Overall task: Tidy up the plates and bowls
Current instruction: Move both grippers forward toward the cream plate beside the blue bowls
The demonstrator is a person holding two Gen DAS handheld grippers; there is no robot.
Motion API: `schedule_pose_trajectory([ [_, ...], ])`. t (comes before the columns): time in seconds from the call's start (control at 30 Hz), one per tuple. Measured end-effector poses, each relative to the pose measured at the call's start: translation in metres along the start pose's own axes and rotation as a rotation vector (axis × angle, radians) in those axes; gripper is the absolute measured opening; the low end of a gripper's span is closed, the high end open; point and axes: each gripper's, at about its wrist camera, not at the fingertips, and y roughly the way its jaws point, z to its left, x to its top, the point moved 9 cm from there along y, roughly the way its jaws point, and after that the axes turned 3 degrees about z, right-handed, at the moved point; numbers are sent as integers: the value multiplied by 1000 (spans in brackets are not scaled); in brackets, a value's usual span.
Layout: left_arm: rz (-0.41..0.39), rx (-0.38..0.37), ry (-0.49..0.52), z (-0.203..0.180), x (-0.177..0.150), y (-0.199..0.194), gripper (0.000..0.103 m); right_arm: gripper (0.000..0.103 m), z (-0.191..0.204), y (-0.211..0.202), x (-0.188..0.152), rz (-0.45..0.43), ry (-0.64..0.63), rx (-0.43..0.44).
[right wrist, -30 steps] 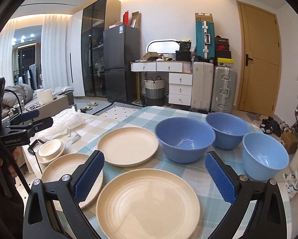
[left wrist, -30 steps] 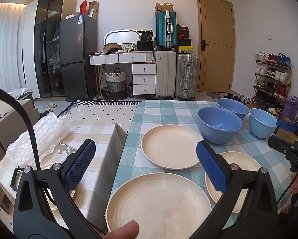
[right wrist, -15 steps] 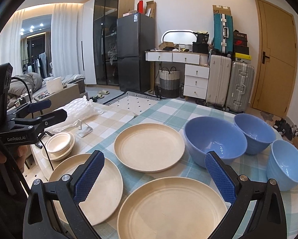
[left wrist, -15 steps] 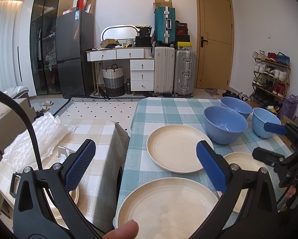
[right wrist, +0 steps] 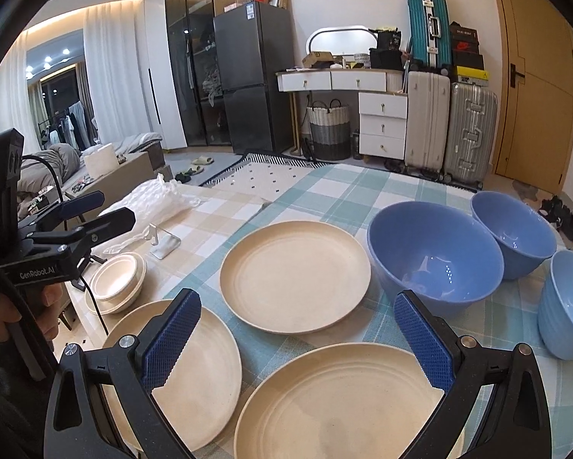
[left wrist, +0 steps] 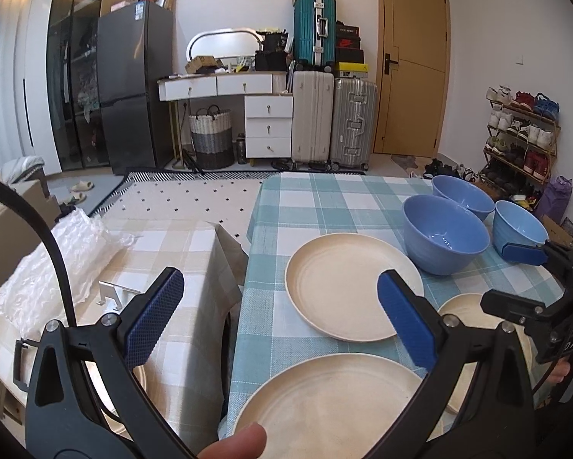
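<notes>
Beige plates (right wrist: 294, 279) and blue bowls (right wrist: 435, 260) rest on the checked counter (right wrist: 363, 191); left tongs (left wrist: 278, 317) and right tongs (right wrist: 297, 340) hover spread, empty, bowls at 2 o'clock.

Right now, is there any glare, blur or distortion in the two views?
Left wrist view: sharp, evenly lit, fisheye bends the door and darkens the corners. Right wrist view: also sharp, same bending, small light glints inside the large blue bowl, bright ceiling spots far left; no motion blur in either.
</notes>
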Motion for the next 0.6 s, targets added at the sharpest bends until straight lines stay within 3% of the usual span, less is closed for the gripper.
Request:
schedule_pose_trajectory([
  [0.6,133,-73,10,3,12,65,101,103,-9,51,-6,165,62,31],
])
